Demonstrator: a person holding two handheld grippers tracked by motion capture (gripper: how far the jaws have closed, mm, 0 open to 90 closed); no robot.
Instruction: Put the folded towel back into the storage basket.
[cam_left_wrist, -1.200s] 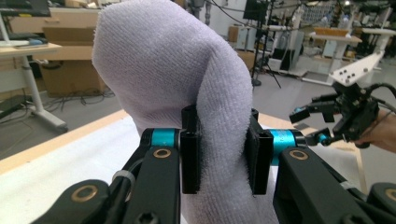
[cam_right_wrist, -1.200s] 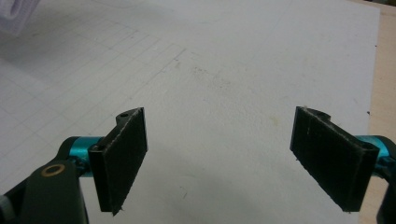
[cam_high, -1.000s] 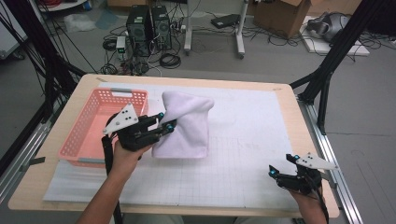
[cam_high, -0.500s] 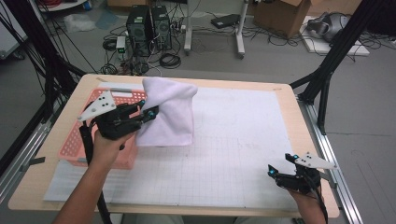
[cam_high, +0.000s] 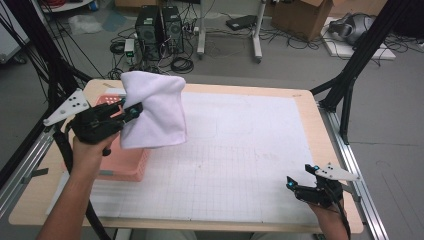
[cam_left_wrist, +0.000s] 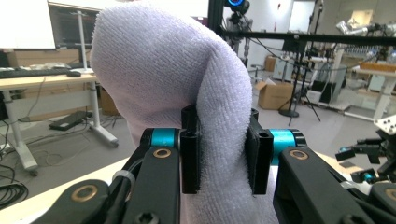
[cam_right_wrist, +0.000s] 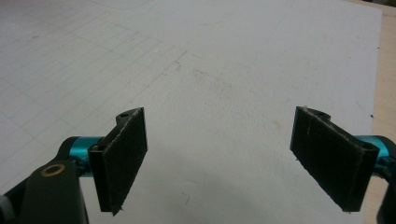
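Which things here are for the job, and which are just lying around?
For the job:
- white towel, clamped in the left hand-held gripper
- pink basket

Just lying around:
- cardboard box
- computer towers
- cables on the floor
- right hand-held gripper, open, idle

Two black jaws of the right gripper (cam_right_wrist: 219, 158) stand wide apart with nothing between them. Below lies a white gridded mat (cam_right_wrist: 210, 60).

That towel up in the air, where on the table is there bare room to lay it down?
The white mat lies bare between the pink basket and the right gripper. It is crowded at the left, where the towel hangs over the basket.
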